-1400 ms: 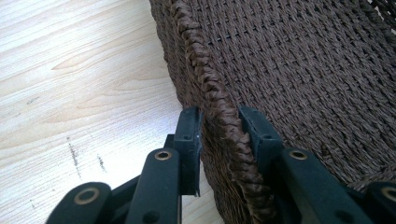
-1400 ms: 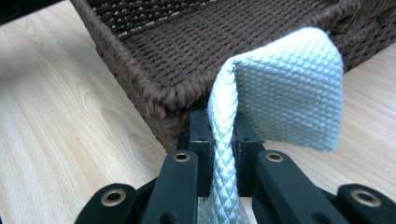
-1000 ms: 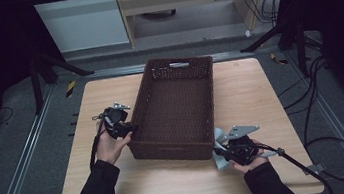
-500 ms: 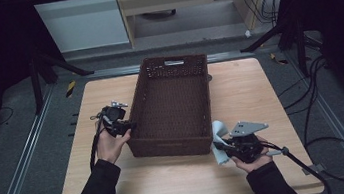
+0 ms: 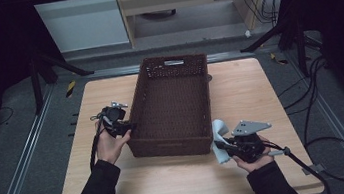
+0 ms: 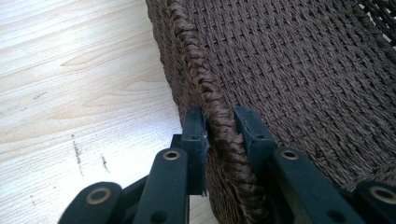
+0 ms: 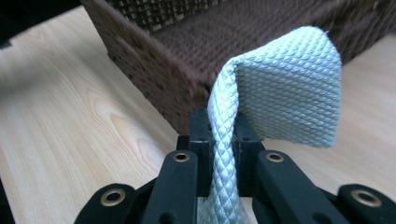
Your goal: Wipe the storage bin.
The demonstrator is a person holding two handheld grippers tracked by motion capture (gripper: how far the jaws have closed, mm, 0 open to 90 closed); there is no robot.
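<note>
Now I had the left gripper clamped on the braided rim of the dark brown woven rectangular basket, 1 finger outside the wall, the other inside. My right gripper held the pale blue-green waffle-textured cloth pinched between its 2 fingers, the cloth's free end folding over above them, just beside the basket's near right corner, over the light wooden table.

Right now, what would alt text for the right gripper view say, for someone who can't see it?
Two black jaws of the right gripper pinch a pale blue-green woven cloth, which folds over above them. Behind it stands a dark brown wicker basket on a light wooden table.
</note>
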